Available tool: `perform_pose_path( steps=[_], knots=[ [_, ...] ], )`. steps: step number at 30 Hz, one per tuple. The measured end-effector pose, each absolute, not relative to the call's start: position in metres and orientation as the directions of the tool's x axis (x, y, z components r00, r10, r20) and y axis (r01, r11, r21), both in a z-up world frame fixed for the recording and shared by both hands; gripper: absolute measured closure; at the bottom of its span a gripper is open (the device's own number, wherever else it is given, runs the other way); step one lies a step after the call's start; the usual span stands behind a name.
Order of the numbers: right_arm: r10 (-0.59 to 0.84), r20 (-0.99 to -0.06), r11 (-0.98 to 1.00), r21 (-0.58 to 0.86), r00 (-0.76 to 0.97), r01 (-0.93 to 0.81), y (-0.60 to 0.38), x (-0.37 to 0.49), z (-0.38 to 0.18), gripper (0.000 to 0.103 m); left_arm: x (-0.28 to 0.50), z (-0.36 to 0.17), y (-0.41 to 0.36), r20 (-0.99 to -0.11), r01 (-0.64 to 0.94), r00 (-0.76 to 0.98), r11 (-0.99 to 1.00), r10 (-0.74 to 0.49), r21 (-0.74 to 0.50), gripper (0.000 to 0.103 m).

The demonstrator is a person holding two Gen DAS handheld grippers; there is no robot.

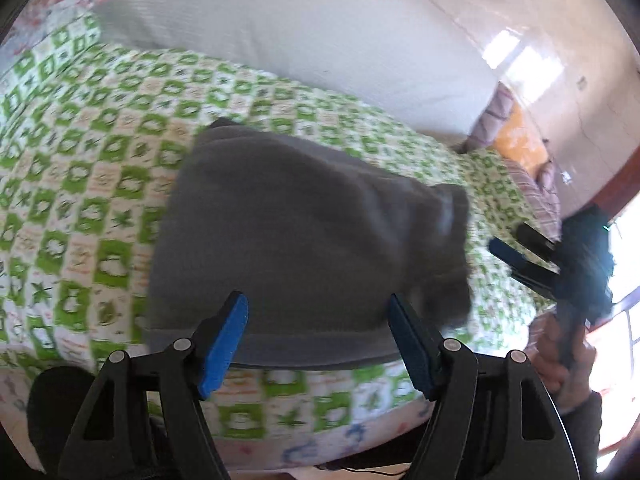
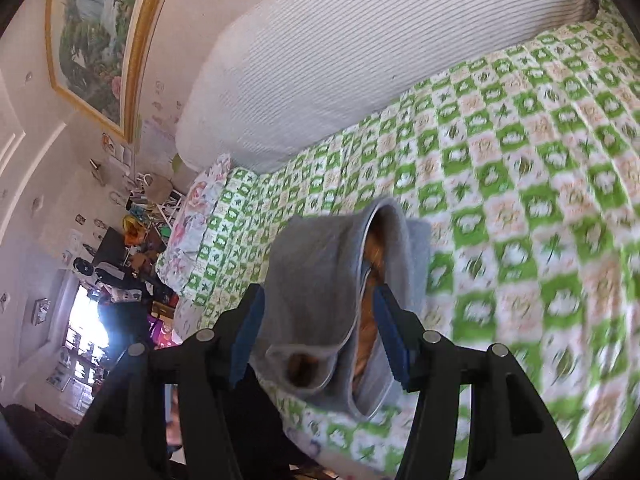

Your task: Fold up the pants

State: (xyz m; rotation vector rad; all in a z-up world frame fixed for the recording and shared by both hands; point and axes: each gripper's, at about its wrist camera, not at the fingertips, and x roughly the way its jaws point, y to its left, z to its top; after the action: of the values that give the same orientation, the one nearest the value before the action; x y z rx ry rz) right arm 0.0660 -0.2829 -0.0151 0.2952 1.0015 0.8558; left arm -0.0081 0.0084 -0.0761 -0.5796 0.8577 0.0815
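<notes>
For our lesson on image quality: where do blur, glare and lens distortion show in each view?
Left wrist view: pants and quilt motion-smeared, window glare at right, edges curved. Right wrist view: quilt smeared at right, window blown out, pillow bowed.

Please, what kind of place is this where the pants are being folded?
Most likely a bedroom at home. The grey pants lie on a bed with a green checked bedspread, a large white pillow lies along the far side, and a gold-framed painting hangs on the wall.
</notes>
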Motion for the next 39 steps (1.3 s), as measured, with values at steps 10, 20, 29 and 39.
perform_pose_path(
  steps=[10, 20, 29, 39],
  knots=[
    [0.638, -0.712, 0.747, 0.482, 0.292, -0.457, -0.244, 0.063, -0.039, 0.045, -0.011, -0.102, -0.005, -0.77, -0.279, 0.613, 0.863, -0.177, -0.421, 0.028],
    [0.592, -0.7, 0.797, 0.435, 0.398, -0.419, -0.233, 0.119, -0.047, 0.098, 0.041, -0.099, -0.039, -0.793, -0.179, 0.586, 0.927, -0.169, -0.33, 0.026],
    [0.545, -0.741, 0.83, 0.411, 0.392, -0.377, -0.256, 0.097, -0.057, 0.074, 0.015, -0.111, -0.06, -0.808, -0.102, 0.542, 0.937, -0.229, -0.334, 0.025],
    [0.686, -0.611, 0.695, 0.39, 0.396, -0.604, -0.224, 0.035, 0.006, 0.074, 0.004, -0.083, -0.029, -0.771, -0.128, 0.604, 0.93, -0.202, -0.344, 0.024]
  ],
)
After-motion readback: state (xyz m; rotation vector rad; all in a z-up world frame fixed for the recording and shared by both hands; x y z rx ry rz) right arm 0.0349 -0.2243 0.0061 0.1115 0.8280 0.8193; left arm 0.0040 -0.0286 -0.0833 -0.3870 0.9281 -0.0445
